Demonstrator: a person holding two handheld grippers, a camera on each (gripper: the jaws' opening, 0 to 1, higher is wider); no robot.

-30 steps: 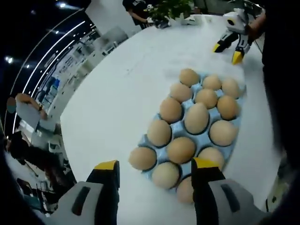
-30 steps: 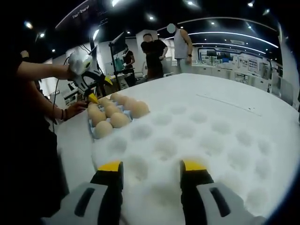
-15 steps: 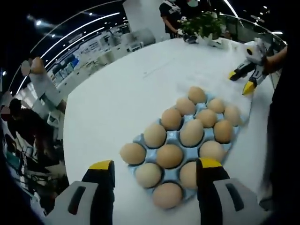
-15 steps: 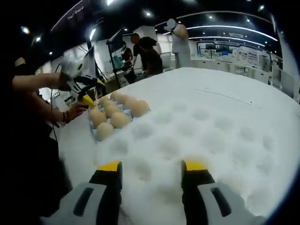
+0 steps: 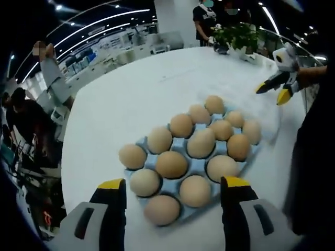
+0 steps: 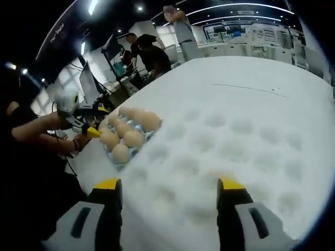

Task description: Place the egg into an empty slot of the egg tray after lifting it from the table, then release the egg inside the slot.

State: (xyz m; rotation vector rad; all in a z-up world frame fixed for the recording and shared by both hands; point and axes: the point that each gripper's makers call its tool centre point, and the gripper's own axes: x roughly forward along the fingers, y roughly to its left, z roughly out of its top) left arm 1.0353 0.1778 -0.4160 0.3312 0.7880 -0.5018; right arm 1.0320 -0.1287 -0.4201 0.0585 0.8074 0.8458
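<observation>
A blue egg tray (image 5: 196,167) lies on the white table (image 5: 120,104), and every slot I can see holds a brown egg (image 5: 171,164). My left gripper (image 5: 174,184) hovers open over the tray's near end with nothing between its jaws. In the right gripper view the same tray (image 6: 149,137) sits at the left with its eggs (image 6: 132,138). My right gripper (image 6: 168,184) is open and empty above a white dimpled pad (image 6: 235,136). The right gripper (image 5: 273,91) also appears beyond the tray, held in a hand. The left gripper (image 6: 89,125) reaches in at the tray's left.
A potted plant (image 5: 238,36) stands at the table's far edge. Several people stand past the table (image 6: 149,55). A person's dark sleeve and body (image 6: 31,172) fill the left side. The table drops away at its left edge (image 5: 68,157).
The left view has swung so the tray sits more central and nearer. The right gripper's jaws have spread wider. The tray and eggs have not moved on the table.
</observation>
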